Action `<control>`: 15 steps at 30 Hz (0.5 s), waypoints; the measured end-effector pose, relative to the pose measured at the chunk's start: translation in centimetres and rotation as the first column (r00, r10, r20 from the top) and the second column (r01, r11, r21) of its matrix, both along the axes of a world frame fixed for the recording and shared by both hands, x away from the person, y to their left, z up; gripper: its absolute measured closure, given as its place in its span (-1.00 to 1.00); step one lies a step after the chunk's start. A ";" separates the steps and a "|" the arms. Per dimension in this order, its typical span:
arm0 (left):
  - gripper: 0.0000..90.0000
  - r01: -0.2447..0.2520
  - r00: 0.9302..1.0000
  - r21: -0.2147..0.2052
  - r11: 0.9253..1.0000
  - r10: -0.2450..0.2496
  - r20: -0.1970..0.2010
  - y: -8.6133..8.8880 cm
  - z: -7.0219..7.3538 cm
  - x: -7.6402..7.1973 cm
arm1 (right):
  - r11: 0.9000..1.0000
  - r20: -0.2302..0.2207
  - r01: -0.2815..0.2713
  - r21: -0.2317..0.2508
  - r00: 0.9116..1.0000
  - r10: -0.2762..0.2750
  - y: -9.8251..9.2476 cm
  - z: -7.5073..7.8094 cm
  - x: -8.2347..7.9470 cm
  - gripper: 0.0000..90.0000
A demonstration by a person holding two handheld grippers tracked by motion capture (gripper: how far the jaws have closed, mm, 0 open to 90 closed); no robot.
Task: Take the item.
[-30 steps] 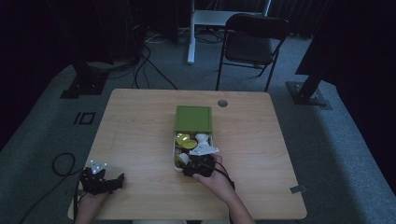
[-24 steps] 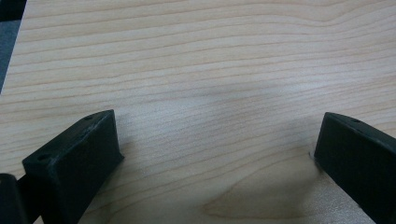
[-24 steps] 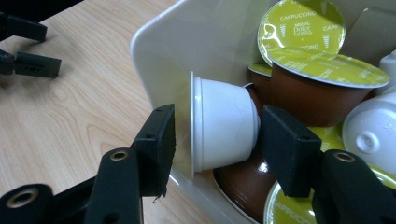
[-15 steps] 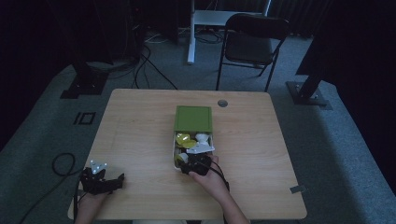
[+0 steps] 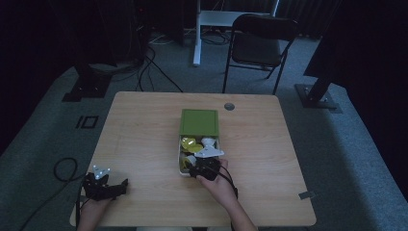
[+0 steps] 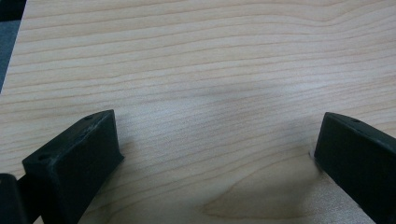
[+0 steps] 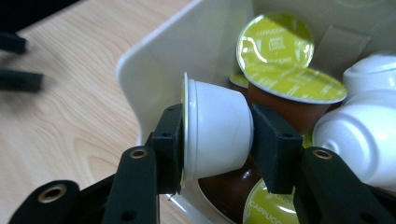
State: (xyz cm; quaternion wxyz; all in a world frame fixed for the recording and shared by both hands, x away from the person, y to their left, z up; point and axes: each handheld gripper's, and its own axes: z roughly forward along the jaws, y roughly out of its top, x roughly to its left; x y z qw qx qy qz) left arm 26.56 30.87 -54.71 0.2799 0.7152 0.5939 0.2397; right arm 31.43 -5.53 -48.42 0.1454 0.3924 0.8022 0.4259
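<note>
From my seat I have the right gripper (image 7: pixel 217 140) clamped on a white coffee capsule (image 7: pixel 215 130), its jaws having just been closing until one pad met the capsule's foil lid side and the other its rounded base, so the capsule lies on its side between them. It sits at the near end of the white box (image 7: pixel 154 60), just inside the box's rounded corner wall, above a brown capsule (image 7: pixel 224 193) and beside other capsules with green foil lids (image 7: pixel 275 39) and white domed ones (image 7: pixel 359 130). In the high view the right gripper (image 5: pixel 204 169) is at the near end of that white box (image 5: pixel 179 159), which rests near the middle of the wooden table (image 5: pixel 144 130), with its green lid (image 5: pixel 199 122) lying touching the box's far end (flat, as far as I can see). My left gripper (image 5: pixel 103 185) rests near the table's near left corner, well apart from the box; in the left gripper view its jaws stand spread wide with bare wood (image 6: pixel 196 84) between them, gripping nothing.
</note>
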 end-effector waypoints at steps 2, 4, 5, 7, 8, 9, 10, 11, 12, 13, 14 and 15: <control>-0.99 0.000 1.000 0.000 1.000 0.000 0.000 0.0 0.0 0.0 | 1.000 0.007 -0.001 0.009 1.000 0.001 -0.2 0.4 0.0 0.26; -0.99 0.000 1.000 0.001 1.000 0.000 -0.001 0.0 0.0 0.0 | 1.000 0.005 -0.001 0.027 1.000 0.001 -0.4 0.8 -0.1 0.26; -0.99 0.000 1.000 0.000 1.000 0.000 0.000 0.0 0.0 0.0 | 1.000 0.009 -0.003 0.021 1.000 0.003 -0.5 0.9 -0.1 0.26; -0.99 -0.002 1.000 -0.002 1.000 0.002 0.001 0.0 0.0 0.0 | 1.000 0.013 -0.006 0.027 1.000 0.005 -0.6 1.2 -0.1 0.26; -0.99 -0.002 1.000 -0.002 1.000 0.002 0.001 0.0 0.0 0.0 | 1.000 0.018 -0.004 0.028 1.000 0.004 -0.6 1.4 -0.2 0.26; -0.99 -0.002 1.000 -0.002 1.000 0.002 0.001 0.0 0.0 0.0 | 1.000 0.024 -0.003 0.027 1.000 0.003 -0.6 1.5 -0.2 0.26; -0.99 -0.002 1.000 -0.002 1.000 0.002 0.001 0.0 0.0 0.0 | 0.999 0.025 -0.003 0.035 1.000 0.002 -0.7 1.7 -0.2 0.26; -0.99 -0.002 1.000 -0.002 1.000 0.002 0.001 0.0 0.0 0.0 | 0.999 0.029 0.000 0.046 1.000 -0.001 -0.9 1.9 -0.2 0.26; -0.99 -0.002 1.000 -0.002 1.000 0.002 0.001 0.0 0.0 0.0 | 0.999 0.036 0.000 0.041 0.999 -0.002 -0.9 2.0 -0.1 0.26; -0.99 -0.002 1.000 -0.002 1.000 0.002 0.000 0.0 0.0 0.0 | 0.999 0.039 0.002 0.045 0.999 -0.004 -1.1 2.2 -0.1 0.26; -0.99 -0.002 1.000 -0.002 1.000 0.002 0.001 0.0 0.0 0.0 | 0.999 0.040 0.004 0.051 0.999 -0.006 -1.2 2.3 -0.1 0.26; -0.99 -0.002 1.000 -0.002 1.000 0.002 0.001 0.0 0.0 0.0 | 0.999 0.041 0.004 0.050 0.999 -0.006 -1.3 2.5 0.0 0.26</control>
